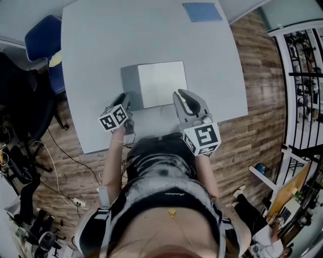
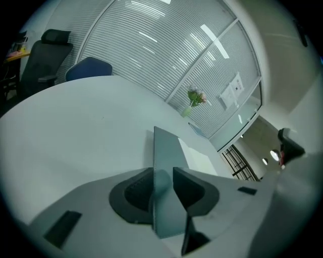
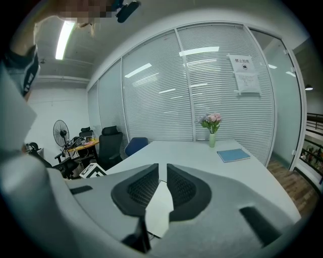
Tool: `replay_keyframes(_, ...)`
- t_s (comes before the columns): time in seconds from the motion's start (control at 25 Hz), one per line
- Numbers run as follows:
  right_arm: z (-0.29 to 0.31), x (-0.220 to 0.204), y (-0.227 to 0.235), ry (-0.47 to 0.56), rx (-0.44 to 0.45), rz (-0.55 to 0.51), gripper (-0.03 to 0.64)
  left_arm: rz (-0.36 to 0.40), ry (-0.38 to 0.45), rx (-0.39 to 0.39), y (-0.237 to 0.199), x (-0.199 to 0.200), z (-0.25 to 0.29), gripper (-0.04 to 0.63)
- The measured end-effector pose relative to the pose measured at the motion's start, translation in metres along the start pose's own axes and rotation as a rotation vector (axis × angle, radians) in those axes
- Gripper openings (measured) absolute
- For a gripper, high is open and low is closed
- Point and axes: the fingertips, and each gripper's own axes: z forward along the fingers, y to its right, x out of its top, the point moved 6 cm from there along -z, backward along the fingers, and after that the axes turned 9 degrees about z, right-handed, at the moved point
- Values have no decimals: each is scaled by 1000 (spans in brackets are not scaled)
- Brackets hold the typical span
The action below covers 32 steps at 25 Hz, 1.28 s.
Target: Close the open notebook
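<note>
From above, the pale grey counter (image 1: 101, 60) takes up most of the wood-plank floor (image 1: 252, 75), with a blue chair (image 1: 43, 43) at its left corner and a blue book (image 1: 202, 11) at the far end. The notebook (image 1: 161, 83) lies near the person's edge, white page flat and grey left cover tipped up. The left gripper (image 1: 123, 98) is at that cover and the right gripper (image 1: 184, 94) is just beside the notebook's near right corner. Along the left gripper (image 2: 164, 174), the jaws stand spread with the cover (image 2: 166, 151) upright on edge between them, unclamped, and the white page (image 2: 194, 156) lies to its right. Beyond are the bare counter (image 2: 75, 126), a vase of flowers (image 2: 194, 98) and a wall of glass with blinds. Along the right gripper (image 3: 162, 174), the jaws sit slightly apart, pinching nothing, with something white showing through the gap. Past them the counter (image 3: 202, 156) carries the blue book (image 3: 233, 154) and vase (image 3: 212, 128), with a black office chair (image 3: 110, 143) and a fan (image 3: 60, 132) at the left.
</note>
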Motion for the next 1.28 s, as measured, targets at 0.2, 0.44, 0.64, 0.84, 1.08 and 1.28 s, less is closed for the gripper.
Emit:
replay_keyframes(0.2,-2,0,-2,6,4,0,52,-5,28,-53,3,5,-7,110)
replay_keyframes(0.44,-5,-2,-5,13,5,2,52,4,53,-91,6,13,-15,110)
replay_keyframes(0.64,-10,-1,-4,20,0,2,52,-15,78,-160,17,17,-18,107)
replay_keyframes(0.84,-15,-1,-6,26,-5,1,52,-1,106,-178,21,26,-25,95)
replay_keyframes(1.08,-19,-3,-6,37,-15,6,52,5,119,-208,29,29,-28,87)
replay_keyframes(1.28,-21,-3,-7,53,-30,11,52,12,126,-232,31,33,-29,78)
